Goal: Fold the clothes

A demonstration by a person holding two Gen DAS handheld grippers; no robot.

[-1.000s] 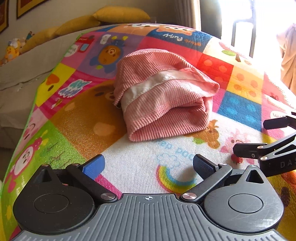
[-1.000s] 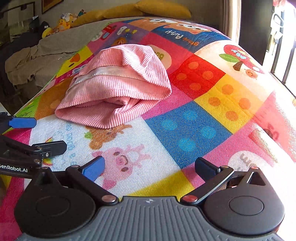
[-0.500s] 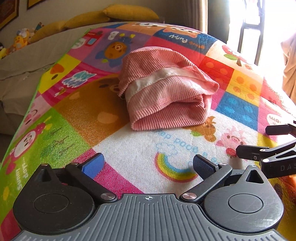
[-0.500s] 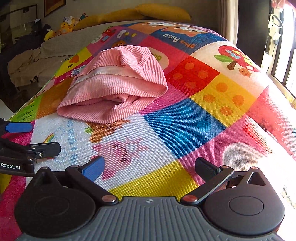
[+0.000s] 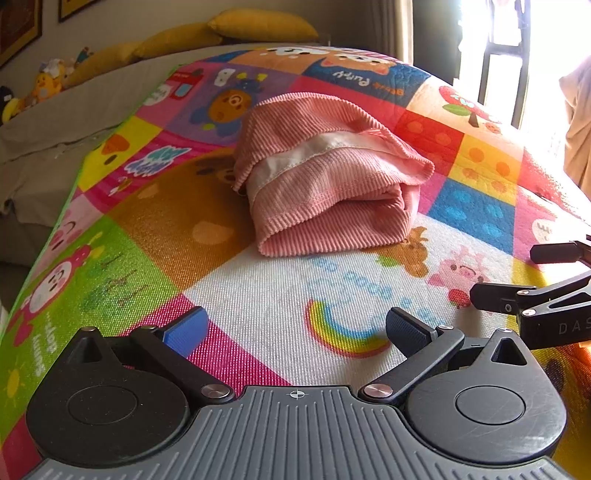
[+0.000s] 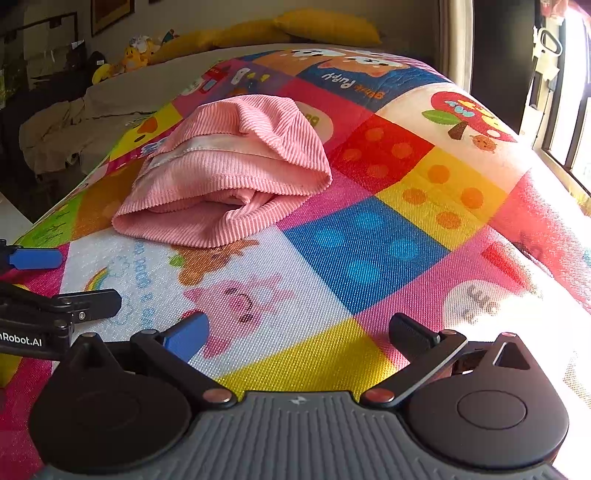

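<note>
Now | pink garment (image 5: 325,184) folded on mat (image 5: 266,291) | left gripper (image 5: 295,328), right gripper (image 6: 299,332) fingers apart, empty

One pink ribbed garment (image 5: 325,184), folded into a bundle. One patchwork play mat (image 5: 258,295) with cartoon prints. Two grippers: left gripper (image 5: 295,328) and right gripper (image 6: 299,332), two fingers on each, four fingers altogether; of each pair, one blue pad (image 5: 186,328) and one black pad (image 5: 406,330). Three yellow cushions (image 5: 262,26) in a row at the far end. A small heap of soft toys (image 5: 44,81) at far left, number unclear. Two framed pictures (image 5: 18,26) on the wall, both partly cut off.
</note>
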